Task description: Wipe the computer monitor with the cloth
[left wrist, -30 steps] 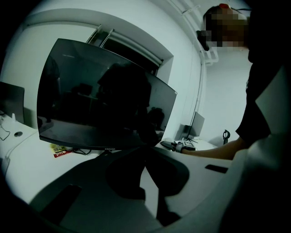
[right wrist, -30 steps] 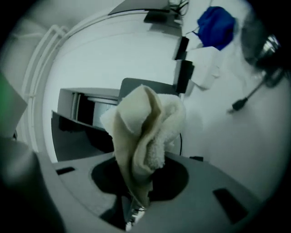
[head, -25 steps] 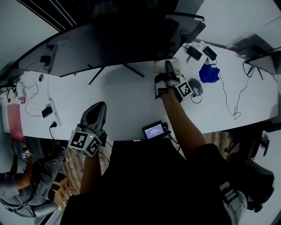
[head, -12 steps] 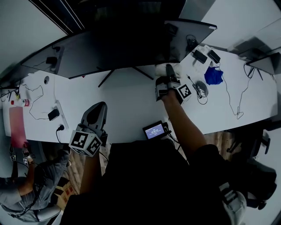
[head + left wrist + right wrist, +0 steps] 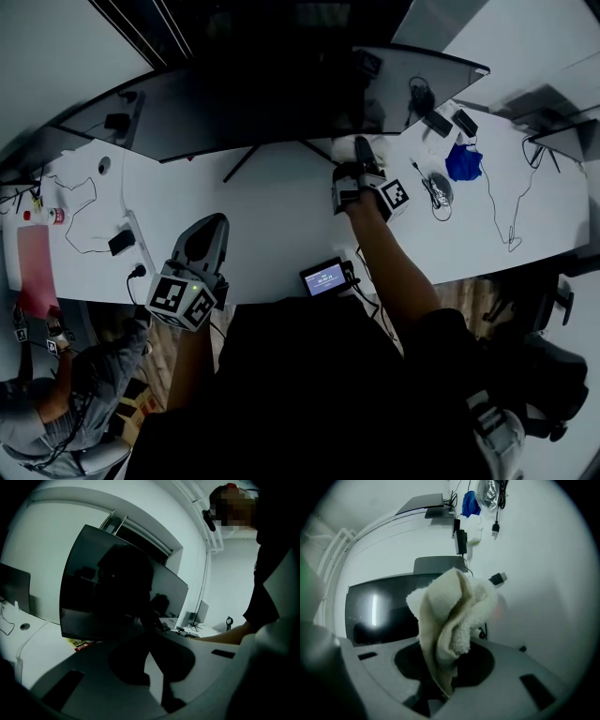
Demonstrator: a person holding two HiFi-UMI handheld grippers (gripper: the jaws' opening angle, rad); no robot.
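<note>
The wide curved dark monitor [image 5: 281, 103] stands on a splayed foot at the back of the white desk [image 5: 272, 225]. My right gripper [image 5: 362, 146] reaches to the monitor's lower right edge, shut on a cream terry cloth [image 5: 454, 616]. In the right gripper view the cloth bunches up out of the right gripper [image 5: 449, 637], with the dark screen [image 5: 379, 616] just left of it. My left gripper [image 5: 212, 225] hovers over the desk's front left, well short of the screen, its dark fingers [image 5: 136, 634] meeting at the tips of the left gripper [image 5: 146, 620] with nothing between them.
A small device with a lit screen [image 5: 325, 277] sits at the desk's front edge. A blue bundle [image 5: 463, 161], adapters and cables lie at the right, a power strip [image 5: 122, 242] and cords at the left. A person [image 5: 66, 403] sits at the lower left.
The head camera has shifted, so the monitor sits further right in view. The right gripper with the cloth stays at the monitor's lower edge. The left gripper has barely moved.
</note>
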